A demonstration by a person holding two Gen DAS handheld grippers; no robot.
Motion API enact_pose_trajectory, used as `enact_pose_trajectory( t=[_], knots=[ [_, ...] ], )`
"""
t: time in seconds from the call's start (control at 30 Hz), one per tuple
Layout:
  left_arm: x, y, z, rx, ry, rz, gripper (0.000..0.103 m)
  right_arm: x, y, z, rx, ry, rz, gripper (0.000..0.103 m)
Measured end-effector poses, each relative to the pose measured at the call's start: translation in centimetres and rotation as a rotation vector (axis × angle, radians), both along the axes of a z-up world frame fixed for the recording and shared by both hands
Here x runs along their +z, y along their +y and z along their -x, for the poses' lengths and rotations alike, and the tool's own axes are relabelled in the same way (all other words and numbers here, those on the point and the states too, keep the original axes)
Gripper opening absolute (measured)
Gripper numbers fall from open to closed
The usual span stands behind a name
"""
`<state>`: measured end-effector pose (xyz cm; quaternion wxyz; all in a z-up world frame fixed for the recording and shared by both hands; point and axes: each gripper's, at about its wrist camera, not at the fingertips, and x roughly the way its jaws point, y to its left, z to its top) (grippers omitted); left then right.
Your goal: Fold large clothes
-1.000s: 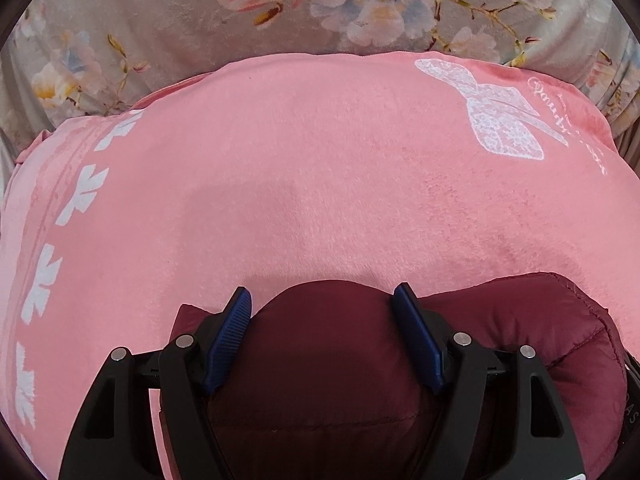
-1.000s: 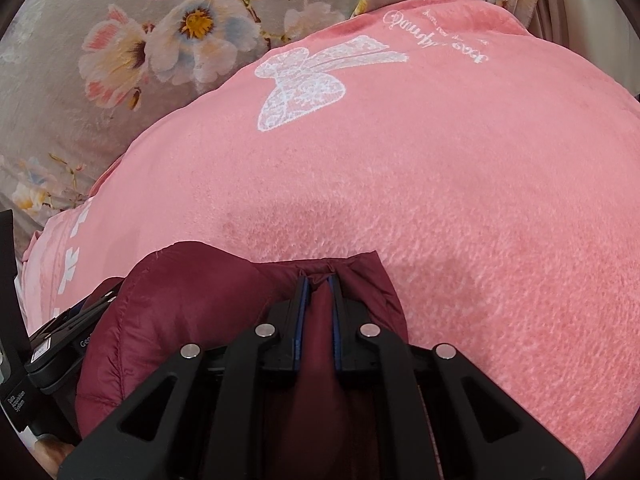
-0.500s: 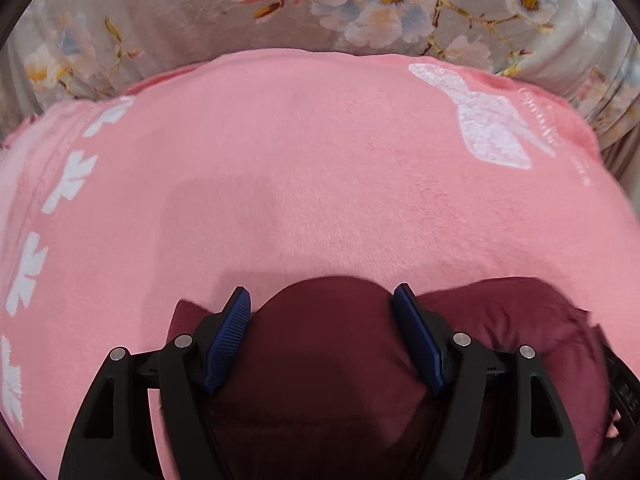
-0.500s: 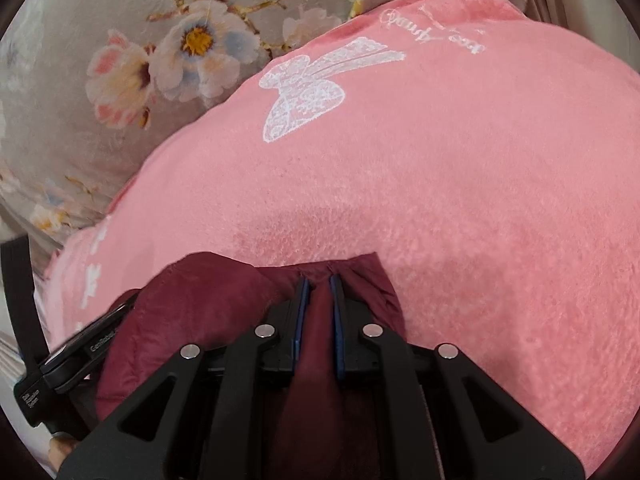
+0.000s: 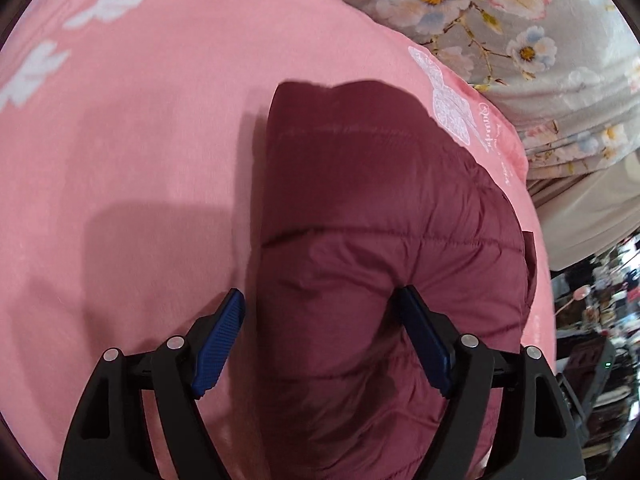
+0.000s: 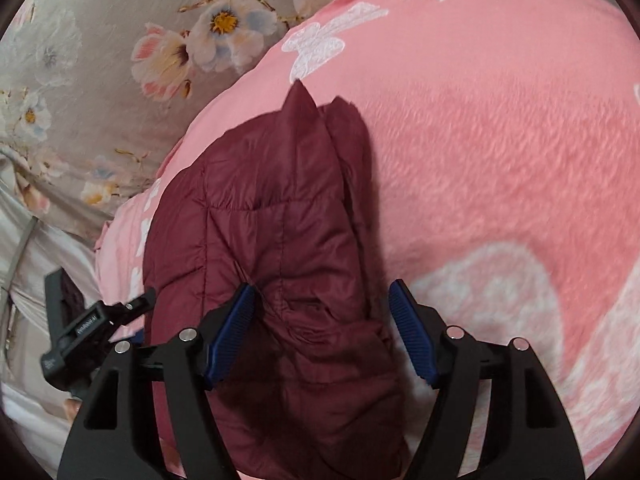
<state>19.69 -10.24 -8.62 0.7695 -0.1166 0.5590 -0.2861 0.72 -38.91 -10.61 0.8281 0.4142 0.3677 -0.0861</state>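
A maroon quilted jacket (image 5: 360, 220) lies folded in a long bundle on a pink fleece blanket (image 5: 140, 140). My left gripper (image 5: 320, 292) straddles its near end, jaws opening. The left pad stands clear of the cloth and the right pad rests against the bulge. In the right wrist view the same jacket (image 6: 272, 220) runs away from me with its far corner sticking up. My right gripper (image 6: 320, 286) is over its near end with jaws opening. Cloth lies between the pads, unpinched. The left gripper's black body (image 6: 92, 328) shows at the jacket's left side.
The pink blanket (image 6: 480, 140) carries white butterfly and bow prints and covers most of the bed. A grey floral sheet (image 5: 520, 20) (image 6: 100, 60) lies beyond it. Past the bed's edge on the right is a cluttered room (image 5: 600, 320).
The right gripper was shut on a fold of the jacket and has let go, jaws now wide. The left jaws spread slightly. Both hands swung and drew back, showing the folded jacket's full length.
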Motion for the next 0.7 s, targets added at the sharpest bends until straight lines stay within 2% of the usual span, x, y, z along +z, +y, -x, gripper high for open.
enact_pose_trajectory(
  t=[0.1, 0.17, 0.2, 0.23, 0.27, 0.3, 0.33, 0.37, 0.43, 0.7],
  knots=[
    [0.1, -0.5, 0.5, -0.028, -0.02, 0.017, 0.078, -0.4, 0.1, -0.2, -0.008, -0.027, -0.024, 0.068],
    [0.2, -1.1, 0.7, -0.063, -0.019, 0.029, 0.078, -0.4, 0.2, -0.6, 0.0, -0.031, -0.039, 0.061],
    [0.4, -1.5, 1.0, -0.068, -0.038, 0.01, 0.077, -0.4, 0.4, -1.0, 0.005, -0.032, -0.055, 0.052],
    [0.8, -1.9, 1.2, -0.076, -0.053, -0.004, 0.071, -0.3, 0.6, -1.2, 0.007, -0.029, -0.051, 0.044],
    [1.3, -2.1, 1.4, -0.08, -0.074, -0.02, 0.064, 0.4, 1.0, -1.4, 0.014, -0.022, -0.015, 0.038],
    [1.9, -2.2, 1.7, -0.089, -0.102, -0.04, 0.06, 0.9, 1.3, -1.4, 0.022, -0.018, 0.017, 0.027],
    [2.5, -2.4, 2.0, -0.099, -0.129, -0.056, 0.051, 1.7, 1.7, -1.5, 0.03, -0.016, 0.054, 0.019],
    [3.5, -2.5, 2.5, -0.116, -0.172, -0.077, 0.042, 2.6, 2.3, -1.5, 0.037, -0.017, 0.091, 0.017],
    [5.0, -2.4, 3.0, -0.135, -0.225, -0.09, 0.034, 4.0, 3.1, -1.5, 0.039, -0.031, 0.138, 0.013],
    [12.2, -0.9, 4.3, -0.154, -0.514, -0.158, 0.029, 10.6, 7.2, -3.2, 0.062, -0.178, 0.3, 0.012]
  ],
)
